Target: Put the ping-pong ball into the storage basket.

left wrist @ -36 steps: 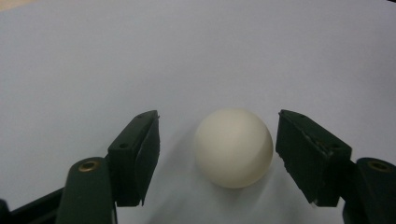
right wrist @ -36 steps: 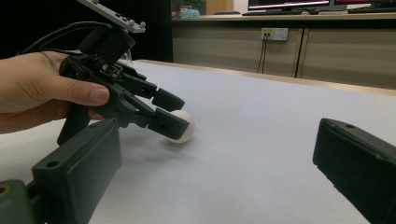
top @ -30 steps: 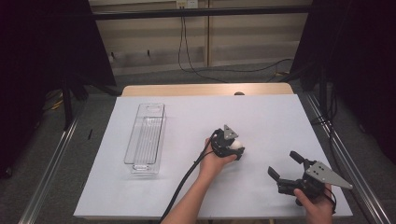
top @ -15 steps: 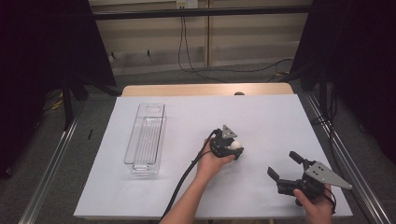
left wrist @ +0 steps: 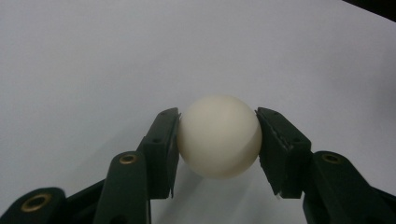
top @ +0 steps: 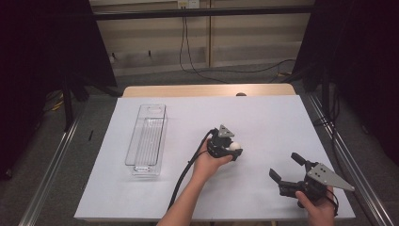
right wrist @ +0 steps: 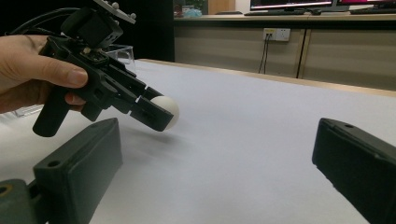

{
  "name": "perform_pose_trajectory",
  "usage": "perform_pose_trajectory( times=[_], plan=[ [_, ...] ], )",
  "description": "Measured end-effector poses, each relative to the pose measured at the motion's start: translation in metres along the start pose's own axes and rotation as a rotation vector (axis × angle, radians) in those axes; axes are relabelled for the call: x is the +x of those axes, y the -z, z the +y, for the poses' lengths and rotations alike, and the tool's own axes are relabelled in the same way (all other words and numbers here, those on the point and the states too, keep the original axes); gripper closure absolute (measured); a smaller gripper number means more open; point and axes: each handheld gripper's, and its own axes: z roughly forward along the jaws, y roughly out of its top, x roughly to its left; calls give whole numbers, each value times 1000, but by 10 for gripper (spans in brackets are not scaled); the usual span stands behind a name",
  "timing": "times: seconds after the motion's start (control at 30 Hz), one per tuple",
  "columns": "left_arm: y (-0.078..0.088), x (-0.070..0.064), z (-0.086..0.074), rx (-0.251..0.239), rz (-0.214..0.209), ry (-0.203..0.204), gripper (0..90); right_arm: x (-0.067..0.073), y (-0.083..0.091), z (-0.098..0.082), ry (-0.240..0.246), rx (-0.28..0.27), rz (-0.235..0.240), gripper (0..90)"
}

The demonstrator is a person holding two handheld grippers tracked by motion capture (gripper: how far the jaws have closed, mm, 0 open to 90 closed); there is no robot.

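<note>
Ball [left wrist: 219, 136]: smooth, matt, cream plastic by appearance. Table cover [top: 263, 117]: matt white sheet. Bin [top: 147, 137]: clear glossy plastic. Left gripper [left wrist: 218, 140]: jaws matt black plastic.

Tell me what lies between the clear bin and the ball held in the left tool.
Only bare white table cover lies between the clear bin and the white ball held by the left tool, per the high view.
</note>
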Motion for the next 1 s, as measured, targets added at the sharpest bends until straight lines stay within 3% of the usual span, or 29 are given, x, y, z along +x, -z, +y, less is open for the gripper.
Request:
perform_pose_trajectory(
  times=[0.07, 0.1, 0.23, 0.4, 0.43, 0.5, 0.6, 0.67, 0.93, 1.0],
  plan=[
    [2, 1, 0, -2, -11, 7, 512, 0, 0, 0, -2, 3, 2, 11],
    [4, 3, 0, 9, -16, -10, 512, 1, 0, 0, -1, 5, 1, 11],
    [9, 3, 0, -11, -15, 20, 512, 0, 0, 0, 3, 3, 1, 11],
    [17, 6, 1, 1, -11, 2, 512, 1, 0, 0, 6, 6, 3, 11],
    [17, 6, 0, -23, -22, 12, 512, 1, -1, 0, 9, 6, 4, 12],
    [19, 8, -1, -23, -27, 22, 512, 2, -1, 0, 9, 6, 5, 11],
    [22, 9, -3, -8, -12, 23, 512, 2, -1, 0, 11, 6, 9, 11],
    [23, 10, -5, -27, -11, 36, 512, 2, -1, 0, 8, 6, 8, 11],
    [32, 13, -4, -27, -9, 36, 512, 3, -2, -1, 12, 10, 17, 11],
    [33, 13, -5, -42, 1, 58, 512, 3, -2, 0, 11, 10, 16, 12]
  ],
)
